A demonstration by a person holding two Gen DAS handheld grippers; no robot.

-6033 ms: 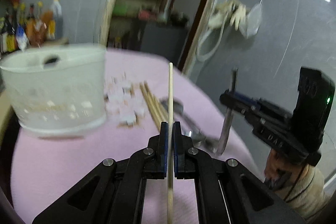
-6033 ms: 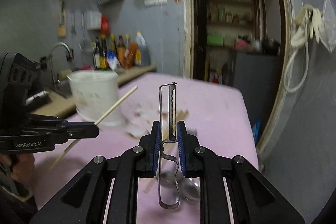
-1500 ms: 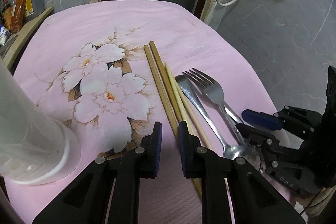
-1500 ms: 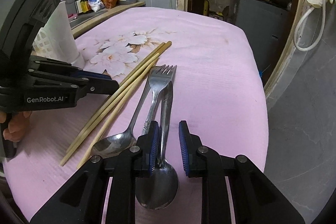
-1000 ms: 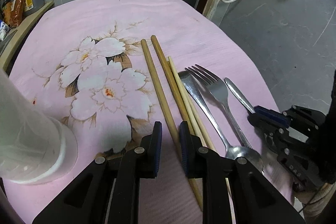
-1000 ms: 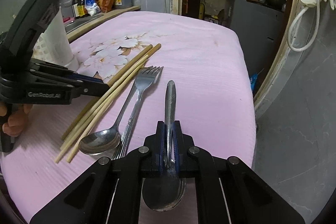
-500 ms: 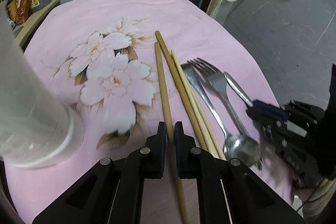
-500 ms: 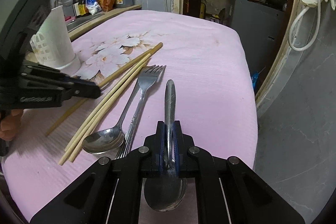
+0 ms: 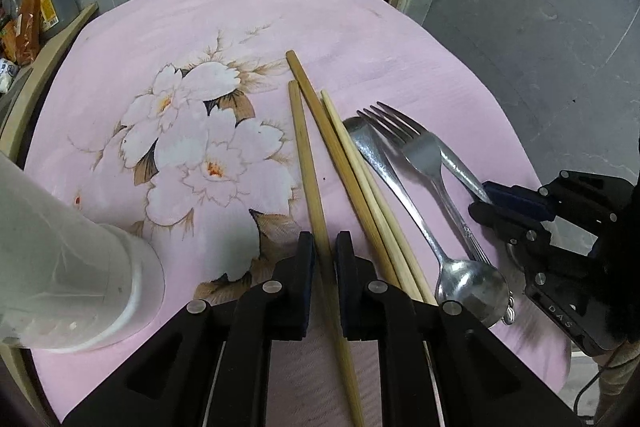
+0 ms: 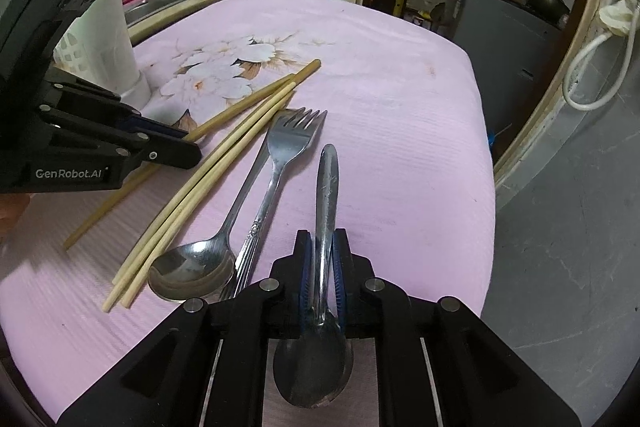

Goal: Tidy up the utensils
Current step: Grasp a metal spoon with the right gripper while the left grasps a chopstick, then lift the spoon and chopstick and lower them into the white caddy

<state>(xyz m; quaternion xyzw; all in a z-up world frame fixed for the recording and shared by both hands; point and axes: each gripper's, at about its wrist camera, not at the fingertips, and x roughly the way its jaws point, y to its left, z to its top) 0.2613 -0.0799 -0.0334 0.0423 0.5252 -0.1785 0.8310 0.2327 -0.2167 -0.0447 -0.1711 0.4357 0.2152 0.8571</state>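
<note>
Wood, shiny metal, soft cloth and plastic

The chopsticks (image 9: 308,163) are plain wood, matt and smooth, some light and some a bit darker. The fork (image 10: 280,163) and both spoons (image 10: 192,273) are shiny metal that looks like a mirror, and the fork's handle has little bumps pressed into it. The pink cloth (image 9: 360,27) on the table is soft and matt, with fine ribs and printed white flowers. The white holder (image 9: 60,259) is smooth plastic with a dull shine. The left gripper (image 9: 322,251) and right gripper (image 10: 323,251) are black matt plastic with blue pads (image 10: 306,267) and small shiny metal screws.
</note>
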